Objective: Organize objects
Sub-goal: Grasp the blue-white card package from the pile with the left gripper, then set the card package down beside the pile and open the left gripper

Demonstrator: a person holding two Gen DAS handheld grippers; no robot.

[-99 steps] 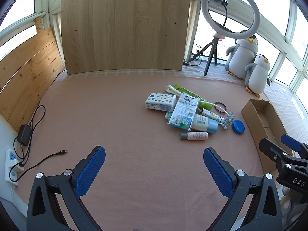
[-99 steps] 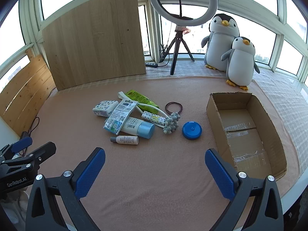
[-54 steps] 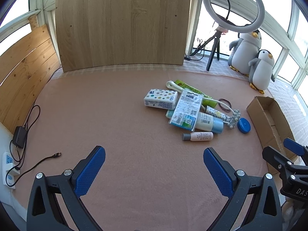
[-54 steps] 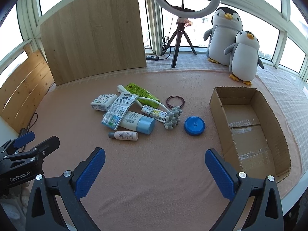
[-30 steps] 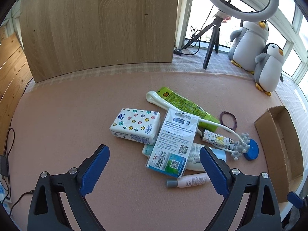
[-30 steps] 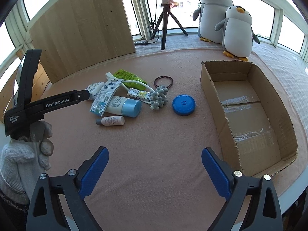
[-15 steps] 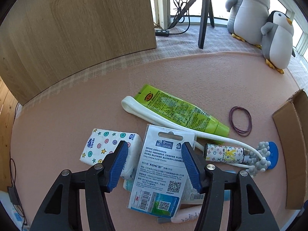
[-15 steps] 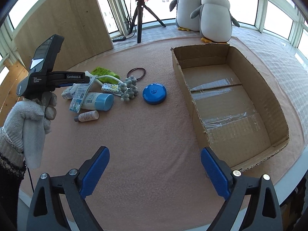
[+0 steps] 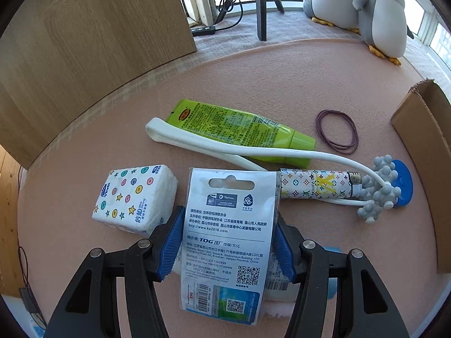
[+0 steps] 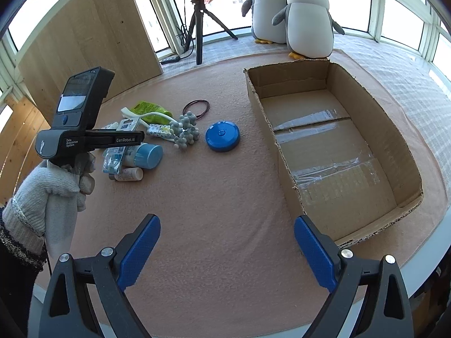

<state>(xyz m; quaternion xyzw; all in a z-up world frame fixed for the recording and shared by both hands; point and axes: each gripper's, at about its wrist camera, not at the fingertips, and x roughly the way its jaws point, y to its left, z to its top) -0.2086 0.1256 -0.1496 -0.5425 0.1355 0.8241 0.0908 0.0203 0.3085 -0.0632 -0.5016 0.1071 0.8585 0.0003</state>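
Left gripper (image 9: 227, 242) is clamped on the blister-card package (image 9: 228, 239), both blue pads against its side edges. The card lies atop the pile, so it likely goes first. Right gripper (image 10: 227, 250) gapes wide, nothing in it, hovering near the cardboard box (image 10: 406, 155), which is on the right with nothing inside. Count: one tissue pack (image 9: 135, 200), one green tube (image 9: 239, 126), one patterned lighter (image 9: 315, 187), one blue round lid (image 10: 222, 136), two plush penguins (image 10: 307, 19) at far edge.
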